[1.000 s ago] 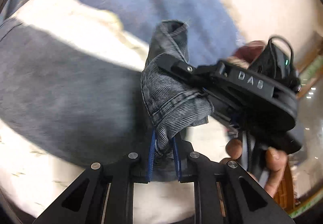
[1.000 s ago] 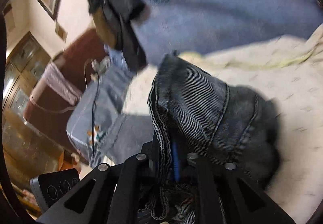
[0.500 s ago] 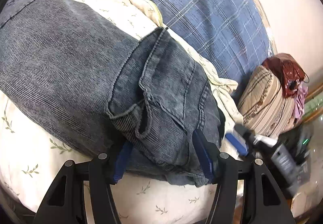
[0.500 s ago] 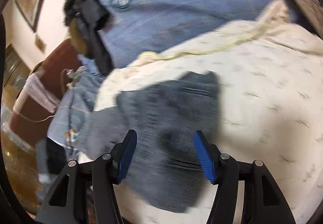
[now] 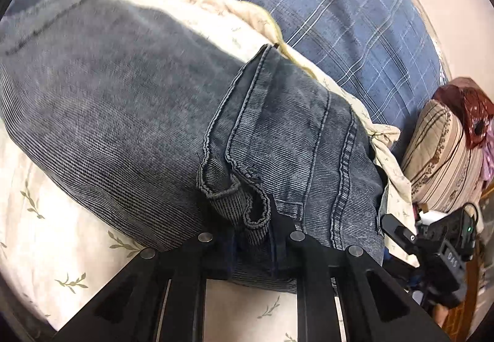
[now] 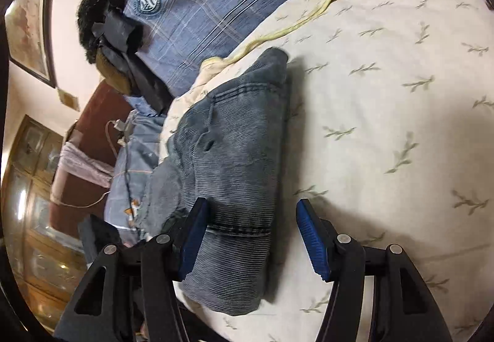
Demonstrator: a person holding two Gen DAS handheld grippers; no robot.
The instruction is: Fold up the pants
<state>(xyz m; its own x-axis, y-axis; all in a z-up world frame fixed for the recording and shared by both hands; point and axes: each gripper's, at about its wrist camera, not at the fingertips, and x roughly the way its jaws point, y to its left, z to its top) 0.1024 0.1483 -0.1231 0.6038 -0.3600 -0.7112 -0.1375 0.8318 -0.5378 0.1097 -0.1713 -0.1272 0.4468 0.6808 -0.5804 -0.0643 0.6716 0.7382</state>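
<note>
The grey corduroy-textured pants (image 5: 129, 113) lie folded on the cream leaf-print bedspread (image 5: 46, 234). My left gripper (image 5: 251, 237) is shut on the folded waistband edge of the pants, with fabric bunched between the fingers. In the right wrist view the pants (image 6: 234, 163) lie as a folded bundle on the bedspread (image 6: 386, 95). My right gripper (image 6: 251, 237) is open, its blue pads astride the near end of the bundle. The right gripper also shows at the right edge of the left wrist view (image 5: 398, 229).
A person in a blue plaid shirt (image 5: 355, 18) stands behind the bed; the shirt also shows in the right wrist view (image 6: 200, 2). A striped pillow (image 5: 441, 153) lies at the right. Blue bedding with cables (image 6: 132, 169) and wooden furniture (image 6: 31, 187) are at the left.
Both grippers carried the pants end over and laid it down, then opened. Now my left gripper has shut again on the waistband edge; the right stays open and has drawn back a little.
</note>
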